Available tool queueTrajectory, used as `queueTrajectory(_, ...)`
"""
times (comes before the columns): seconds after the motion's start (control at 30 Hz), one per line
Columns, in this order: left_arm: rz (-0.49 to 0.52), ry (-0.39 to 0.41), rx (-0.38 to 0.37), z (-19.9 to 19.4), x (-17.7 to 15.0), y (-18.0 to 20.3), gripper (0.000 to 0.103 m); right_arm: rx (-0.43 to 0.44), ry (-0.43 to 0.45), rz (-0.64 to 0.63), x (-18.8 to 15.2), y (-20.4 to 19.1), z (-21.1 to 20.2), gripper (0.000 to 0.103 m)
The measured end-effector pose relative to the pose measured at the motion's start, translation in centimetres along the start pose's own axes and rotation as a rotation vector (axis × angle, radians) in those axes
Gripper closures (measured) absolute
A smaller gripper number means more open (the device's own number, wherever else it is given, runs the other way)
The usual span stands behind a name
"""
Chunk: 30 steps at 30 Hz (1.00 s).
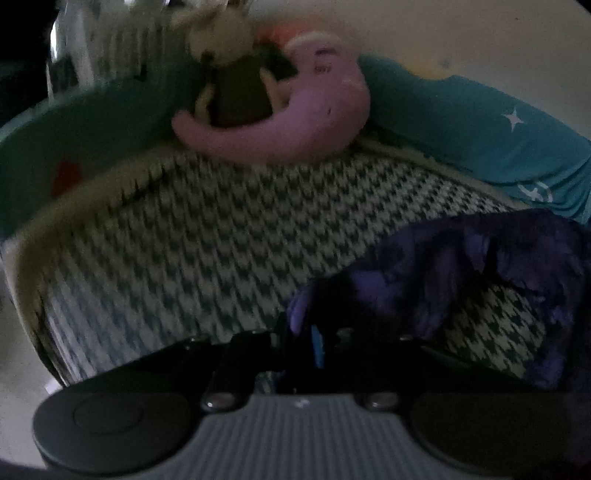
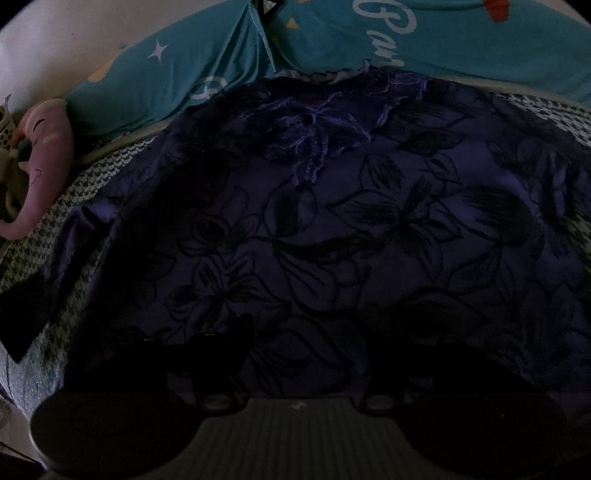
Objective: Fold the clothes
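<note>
A dark purple garment with a black flower print and a lace patch lies spread on a houndstooth bed cover. In the left wrist view one bunched corner of the garment rises from the cover at the lower right. My left gripper has its jaws close together, with a purple fold of that garment pinched between them. My right gripper hovers low over the flat garment near its front part, its dark fingers wide apart with only the cloth below showing between them.
A pink crescent plush toy with a beige doll lies at the head of the bed. Teal printed pillows line the far side along a pale wall. The bed's left edge drops to a light floor.
</note>
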State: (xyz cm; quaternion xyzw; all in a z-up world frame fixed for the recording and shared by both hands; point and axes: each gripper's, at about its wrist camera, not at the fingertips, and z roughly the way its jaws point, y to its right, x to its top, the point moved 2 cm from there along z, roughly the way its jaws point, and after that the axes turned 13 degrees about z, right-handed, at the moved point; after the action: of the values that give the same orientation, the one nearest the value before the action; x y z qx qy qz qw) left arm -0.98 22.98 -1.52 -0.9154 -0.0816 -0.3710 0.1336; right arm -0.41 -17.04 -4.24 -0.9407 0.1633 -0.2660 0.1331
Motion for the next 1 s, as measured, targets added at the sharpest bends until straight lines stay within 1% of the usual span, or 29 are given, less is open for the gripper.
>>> queueTrajectory(0.1,0.037,0.039,0.058,-0.4,1.5,-0.6,0.092,0.000,0.000,-0.002,0.0,-0.1,0.2,0.049)
queueTrajectory(0.23,0.069,0.089,0.160,-0.3,4.1,-2.1,0.092,-0.001,0.004,-0.013,0.0,-0.2,0.4,0.049)
queueTrajectory(0.3,0.074,0.108,0.192,-0.1,5.3,-3.0,0.092,-0.003,0.008,-0.027,-0.1,-0.3,0.5,0.049)
queueTrajectory(0.4,0.049,0.122,0.226,0.8,6.9,-4.4,0.092,-0.007,0.015,-0.049,-0.1,-0.5,0.6,0.048)
queueTrajectory(0.47,0.036,0.126,0.249,1.8,7.3,-5.0,0.092,-0.009,0.018,-0.066,-0.2,-0.6,0.8,0.048)
queueTrajectory(0.5,0.025,0.120,0.255,2.4,7.4,-5.2,0.091,-0.007,0.019,-0.074,-0.2,-0.6,0.8,0.047)
queueTrajectory(0.57,-0.009,0.090,0.259,3.7,7.1,-5.4,0.090,0.001,0.020,-0.087,-0.2,-0.6,0.9,0.043)
queueTrajectory(0.63,-0.032,0.040,0.266,5.2,6.6,-5.4,0.086,0.011,0.018,-0.093,-0.2,-0.6,0.9,0.041)
queueTrajectory(0.7,-0.045,-0.006,0.277,6.2,6.1,-5.3,0.078,0.022,0.016,-0.096,-0.3,-0.7,0.9,0.041)
queueTrajectory(0.73,-0.051,-0.017,0.283,6.4,6.1,-5.3,0.075,0.027,0.014,-0.097,-0.3,-0.7,0.9,0.041)
queueTrajectory(0.77,-0.055,-0.015,0.291,6.4,6.1,-5.3,0.066,0.033,0.013,-0.099,-0.3,-0.8,0.8,0.041)
queueTrajectory(0.8,-0.058,-0.007,0.301,6.2,6.1,-5.2,0.054,0.038,0.011,-0.100,-0.4,-0.8,0.8,0.041)
queueTrajectory(0.83,-0.062,0.009,0.308,5.9,6.2,-5.1,0.049,0.044,0.009,-0.101,-0.4,-0.9,0.8,0.041)
queueTrajectory(0.9,-0.074,0.036,0.302,5.3,6.4,-4.9,0.035,0.055,0.006,-0.104,-0.5,-1.0,0.7,0.041)
queueTrajectory(1.0,-0.093,0.050,0.246,4.6,6.5,-4.1,0.032,0.072,0.002,-0.108,-0.5,-1.1,0.7,0.041)
